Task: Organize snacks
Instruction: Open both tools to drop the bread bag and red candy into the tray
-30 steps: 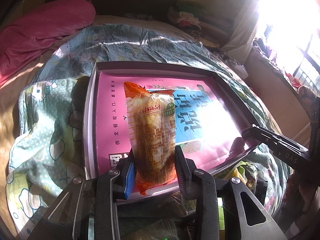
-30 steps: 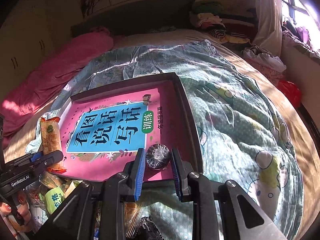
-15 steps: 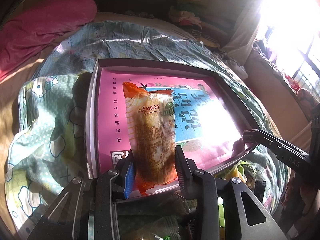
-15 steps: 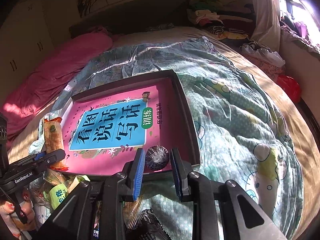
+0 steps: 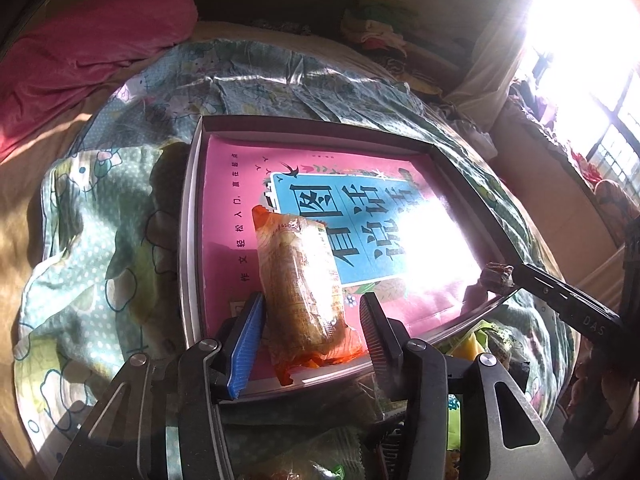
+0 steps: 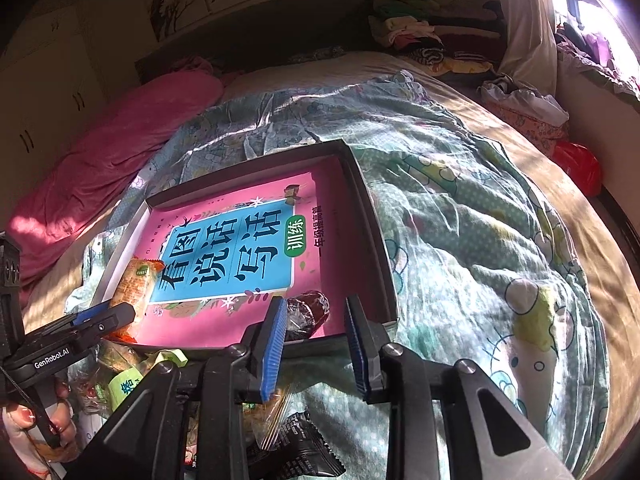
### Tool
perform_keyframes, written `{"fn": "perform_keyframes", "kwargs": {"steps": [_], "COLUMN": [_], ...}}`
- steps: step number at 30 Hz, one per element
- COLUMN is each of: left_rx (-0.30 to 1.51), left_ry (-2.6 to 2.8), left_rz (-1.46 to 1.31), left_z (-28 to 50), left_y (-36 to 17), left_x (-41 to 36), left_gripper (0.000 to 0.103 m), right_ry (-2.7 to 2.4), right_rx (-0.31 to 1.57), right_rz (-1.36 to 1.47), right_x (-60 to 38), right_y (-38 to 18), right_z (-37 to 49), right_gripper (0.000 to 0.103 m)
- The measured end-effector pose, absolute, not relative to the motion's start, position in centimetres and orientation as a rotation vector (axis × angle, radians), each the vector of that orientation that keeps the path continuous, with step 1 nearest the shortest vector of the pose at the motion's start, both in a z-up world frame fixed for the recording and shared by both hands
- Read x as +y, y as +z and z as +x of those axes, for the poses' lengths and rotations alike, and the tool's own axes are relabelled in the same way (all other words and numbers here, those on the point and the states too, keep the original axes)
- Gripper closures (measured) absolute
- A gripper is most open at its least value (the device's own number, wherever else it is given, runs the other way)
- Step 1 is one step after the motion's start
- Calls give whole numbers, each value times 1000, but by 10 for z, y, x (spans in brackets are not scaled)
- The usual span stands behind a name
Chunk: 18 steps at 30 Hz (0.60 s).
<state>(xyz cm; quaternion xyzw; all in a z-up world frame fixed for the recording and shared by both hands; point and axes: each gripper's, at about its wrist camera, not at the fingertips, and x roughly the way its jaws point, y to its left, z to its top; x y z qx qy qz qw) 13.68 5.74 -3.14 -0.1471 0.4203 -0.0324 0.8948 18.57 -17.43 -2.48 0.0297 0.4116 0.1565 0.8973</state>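
Left tool: your left tool (image 5: 310,322) is spread wide. It holds nothing.
Orange snack pack: the long orange snack pack (image 5: 302,292) lies flat in the shallow box (image 5: 192,240), at the near left corner. It sits between the two fingers, but they do not squeeze it. There is a gap on each side.
Long way: the pack points straight away from your left tool, end toward you. Its torn red end hangs just over the near rim of the box.
Right tool: your right tool (image 6: 316,338) is spread wide too, and holds nothing.
Dark round snack: the small dark wrapped snack (image 6: 306,314) lies in the box near the right corner. It sits closer to the left finger (image 6: 274,346) than to the right one. I cannot tell if it touches that finger.
Box floor: a pink and blue book cover (image 6: 236,252) lines the bottom of the box. The box rests on the bed cover (image 6: 460,220).
More snacks: a heap of loose snack packs (image 6: 280,420) lies on the bed just in front of the box, under both tools.
Which hand is nearer: each snack is right in front of its own tool.
My guess: both snacks look set down, so you can pull straight back and reach down for the heap.
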Motion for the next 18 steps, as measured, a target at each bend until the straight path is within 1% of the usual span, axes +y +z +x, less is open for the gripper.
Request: {"fn": "perform_keyframes", "kwargs": {"steps": [7,11,18], "left_rx": [853,827,789], "left_ry": [-60,-56,-43], "left_rz": [-330,-342,-340], "left_z": [133,130,124], "left_y": [-25,-18,-8], "left_x": [65,69,72], "left_gripper": [46,42,37], "right_ry": [325,325,323], "right_rx": [849,839,813], "right_rz": [72,85,83], "right_x": [-175,-177,-179], "right_y": [-22,-20,-13], "right_z": [183,180,174], "right_gripper": [64,58,53]}}
